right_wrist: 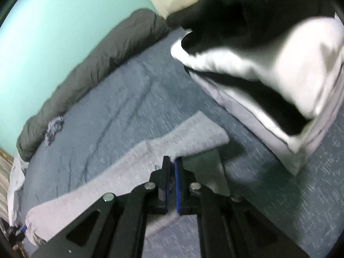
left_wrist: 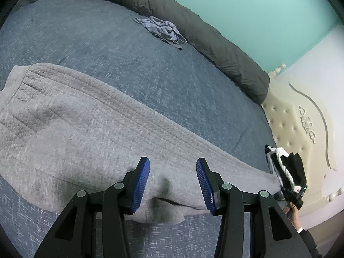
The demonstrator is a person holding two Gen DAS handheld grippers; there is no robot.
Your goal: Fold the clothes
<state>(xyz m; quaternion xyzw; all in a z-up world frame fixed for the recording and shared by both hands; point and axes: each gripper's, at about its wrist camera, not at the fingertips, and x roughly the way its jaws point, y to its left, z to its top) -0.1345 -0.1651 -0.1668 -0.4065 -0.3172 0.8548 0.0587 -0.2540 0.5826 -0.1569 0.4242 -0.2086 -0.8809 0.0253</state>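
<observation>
Grey quilted pants (left_wrist: 86, 124) lie spread across the blue bedspread (left_wrist: 107, 49). My left gripper (left_wrist: 173, 167) is open just above the near edge of the pants, jaws wide apart, holding nothing. My right gripper (right_wrist: 172, 161) is shut on the grey pants (right_wrist: 133, 165) at a leg end and holds that end lifted off the bed. A black-and-white garment (right_wrist: 258, 60) hangs close over the right wrist camera; it also shows in the left wrist view (left_wrist: 286, 167), on top of the right gripper.
A crumpled blue-grey garment (left_wrist: 161, 31) lies near the far side of the bed. A dark grey duvet roll (left_wrist: 204, 36) runs along the teal wall. A cream tufted headboard (left_wrist: 301, 124) stands at the right.
</observation>
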